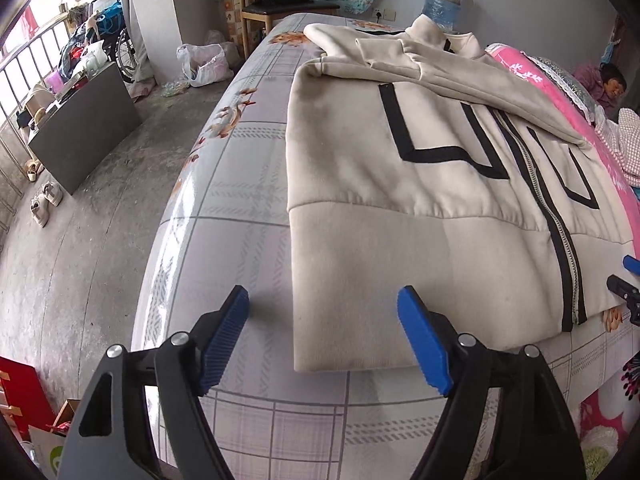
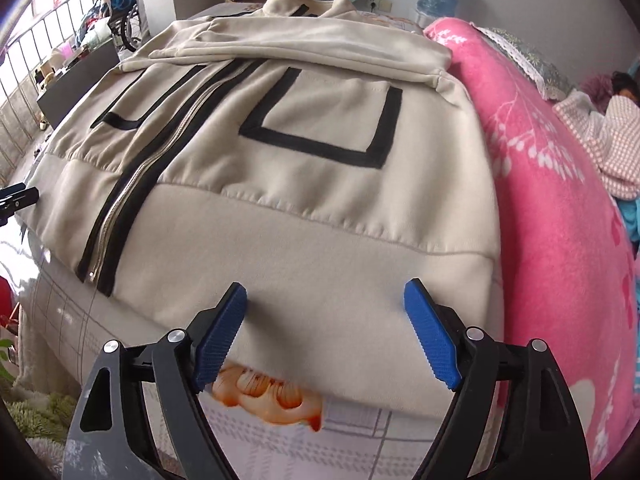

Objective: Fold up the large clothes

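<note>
Both grippers, left gripper [image 1: 324,336] and right gripper [image 2: 326,332], gape wide, holding nothing. Each hovers above the hem of the cream jacket [image 2: 320,184], which lies zipped on the bed [image 1: 240,208] with 2 sleeves folded across.

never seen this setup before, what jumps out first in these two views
A big cream jacket with black bands and a closed zipper lies flat across the bed, its sleeves folded over the chest. A bright pink blanket runs along its far side. In the foreground the left gripper stands open over the jacket's bottom corner and the right gripper open over the hem band, neither holding cloth.
</note>
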`<action>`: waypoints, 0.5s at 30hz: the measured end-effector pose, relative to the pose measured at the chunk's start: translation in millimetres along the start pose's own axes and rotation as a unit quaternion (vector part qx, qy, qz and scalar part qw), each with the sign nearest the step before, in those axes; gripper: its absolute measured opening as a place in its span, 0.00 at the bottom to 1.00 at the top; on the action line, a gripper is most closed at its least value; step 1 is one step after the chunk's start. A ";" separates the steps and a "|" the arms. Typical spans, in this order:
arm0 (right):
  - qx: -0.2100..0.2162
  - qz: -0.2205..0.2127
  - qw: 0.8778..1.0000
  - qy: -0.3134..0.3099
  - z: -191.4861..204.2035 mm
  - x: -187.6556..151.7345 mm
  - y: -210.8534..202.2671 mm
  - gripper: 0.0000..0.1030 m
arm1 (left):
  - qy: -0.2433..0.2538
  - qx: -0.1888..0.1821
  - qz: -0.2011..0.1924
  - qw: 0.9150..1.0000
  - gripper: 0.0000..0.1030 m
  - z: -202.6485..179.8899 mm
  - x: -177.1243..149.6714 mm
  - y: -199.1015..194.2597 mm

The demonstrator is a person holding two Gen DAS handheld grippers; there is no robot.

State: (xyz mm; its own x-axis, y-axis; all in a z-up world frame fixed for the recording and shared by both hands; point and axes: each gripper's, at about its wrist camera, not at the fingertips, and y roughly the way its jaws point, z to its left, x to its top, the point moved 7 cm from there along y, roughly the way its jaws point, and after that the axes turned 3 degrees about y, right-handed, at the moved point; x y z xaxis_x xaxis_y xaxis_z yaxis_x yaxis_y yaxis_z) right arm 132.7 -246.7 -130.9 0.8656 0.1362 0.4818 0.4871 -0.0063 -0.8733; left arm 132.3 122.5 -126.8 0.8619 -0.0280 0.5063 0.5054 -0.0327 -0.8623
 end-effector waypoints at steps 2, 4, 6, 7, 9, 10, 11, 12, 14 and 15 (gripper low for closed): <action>0.006 -0.001 1.000 0.002 2.3 -10.3 -8.1 0.75 | -0.011 -0.006 -0.009 1.000 0.73 3.0 -5.1 -4.6; 0.027 -0.004 1.000 0.015 1.9 -16.3 -17.8 0.75 | -0.024 -0.014 -0.019 0.999 0.73 6.6 -9.6 -9.5; 0.043 -0.015 0.998 0.042 -5.4 -21.3 -31.5 0.75 | -0.041 -0.020 -0.028 0.999 0.73 11.4 -13.6 -13.9; 0.051 -0.023 0.997 0.058 -11.5 -23.0 -39.6 0.75 | -0.049 -0.025 -0.033 0.998 0.72 13.7 -14.6 -16.2; 0.057 -0.042 0.993 0.094 -28.3 -24.7 -53.8 0.75 | -0.063 -0.033 -0.043 0.997 0.65 18.6 -17.2 -19.8; 0.058 -0.050 0.991 0.113 -38.2 -25.9 -59.5 0.75 | -0.069 -0.035 -0.046 0.996 0.63 20.4 -17.1 -20.3; 0.058 -0.056 0.988 0.132 -48.1 -27.4 -63.6 0.75 | -0.075 -0.037 -0.049 0.995 0.59 22.9 -18.4 -20.7; 0.057 -0.059 0.985 0.150 -57.3 -28.8 -65.7 0.75 | -0.079 -0.041 -0.051 0.995 0.55 25.2 -19.4 -20.9; 0.065 -0.059 0.979 0.186 -72.6 -32.4 -64.9 0.75 | -0.086 -0.050 -0.055 0.993 0.49 29.6 -19.6 -20.8; 0.072 -0.059 0.975 0.202 -78.3 -33.3 -63.6 0.75 | -0.090 -0.055 -0.057 0.993 0.45 31.7 -19.0 -20.6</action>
State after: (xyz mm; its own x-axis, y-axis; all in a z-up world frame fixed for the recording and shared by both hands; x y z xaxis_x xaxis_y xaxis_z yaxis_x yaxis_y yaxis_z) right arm 82.0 -328.4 -85.8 0.7938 -0.2744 0.5427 0.5895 0.1282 -0.7975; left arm 106.8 155.4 -119.1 0.7973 0.1617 0.5815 0.6016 -0.1344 -0.7874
